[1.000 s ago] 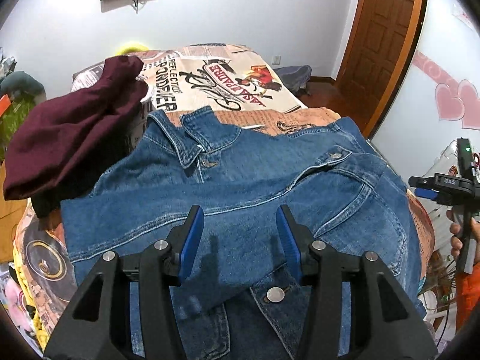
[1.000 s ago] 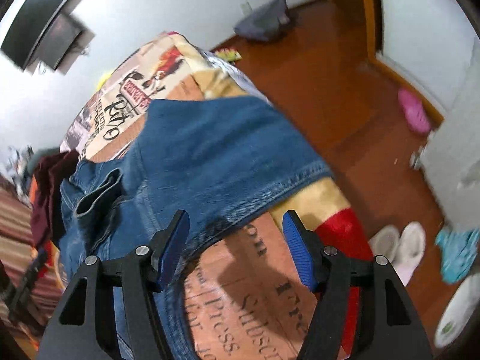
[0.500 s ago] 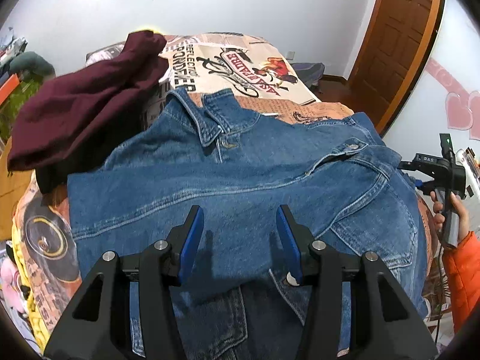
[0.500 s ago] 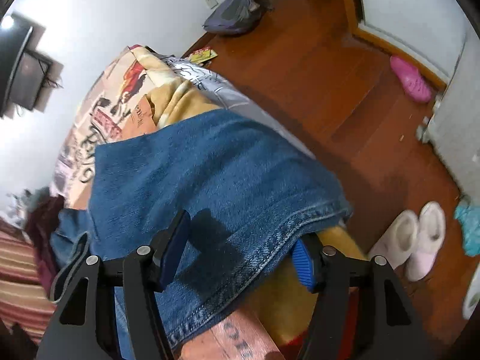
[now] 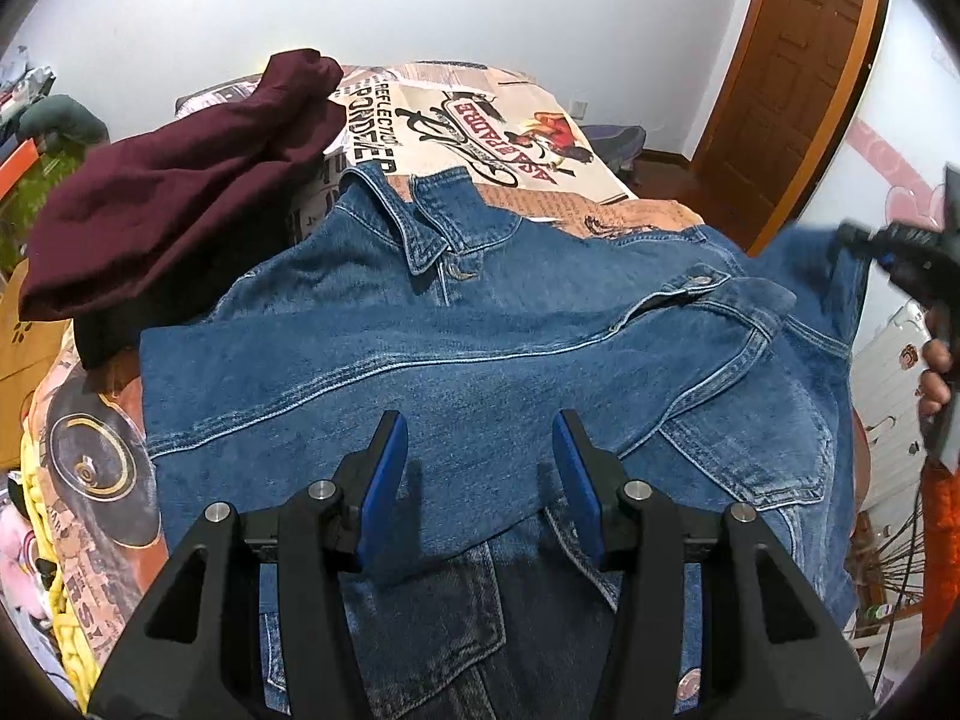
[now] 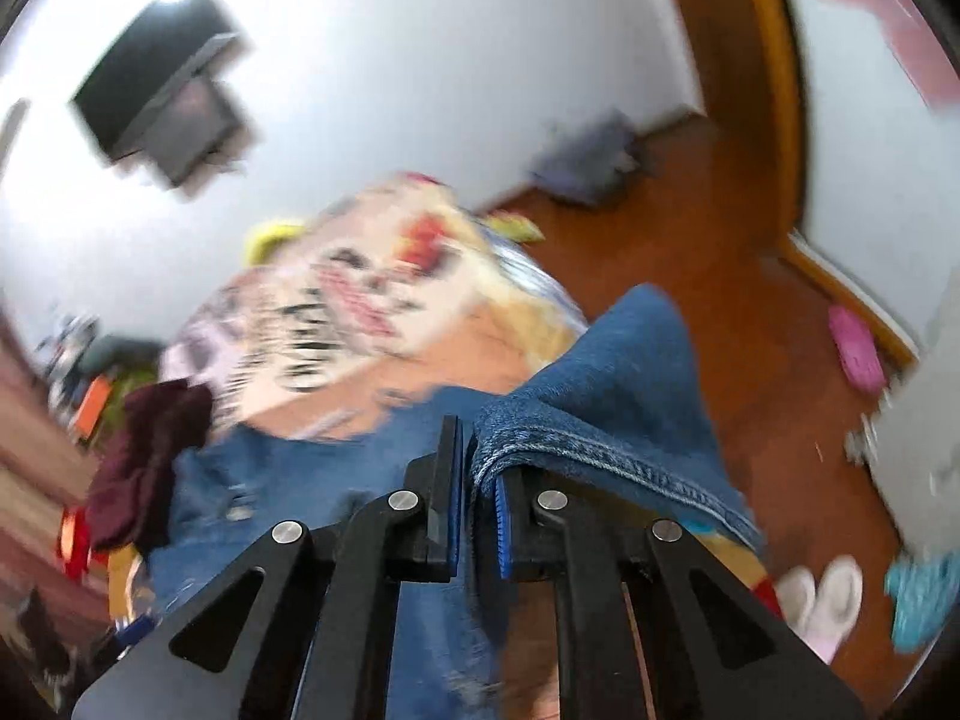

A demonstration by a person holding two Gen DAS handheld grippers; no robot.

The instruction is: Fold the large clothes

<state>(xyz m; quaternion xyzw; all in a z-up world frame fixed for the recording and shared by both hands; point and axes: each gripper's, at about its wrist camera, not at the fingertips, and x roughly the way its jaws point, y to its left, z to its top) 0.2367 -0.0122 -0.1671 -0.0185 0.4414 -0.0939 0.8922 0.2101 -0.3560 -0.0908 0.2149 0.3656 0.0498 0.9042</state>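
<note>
A blue denim jacket (image 5: pixel 480 330) lies spread on the bed, collar at the far side and one sleeve folded across its front. My left gripper (image 5: pixel 477 468) hovers open over its near part, with nothing pinched between the blue pads. At the jacket's right side, my right gripper (image 5: pixel 888 252) holds a lifted denim edge. In the right wrist view, which is blurred, the right gripper (image 6: pixel 477 468) is closing tight, and its pads press the stitched hem of the jacket (image 6: pixel 600 408), which drapes away to the right.
A maroon garment (image 5: pixel 180 192) is heaped on the bed's far left. The printed bedcover (image 5: pixel 480 114) shows beyond the collar. A wooden door (image 5: pixel 798 60) stands at the right. Pale slippers (image 6: pixel 822 600) and a pink one (image 6: pixel 855 348) lie on the wood floor.
My right gripper went from open around the jacket's edge to shut on it, and it has risen with the denim. My left gripper stayed open over the jacket.
</note>
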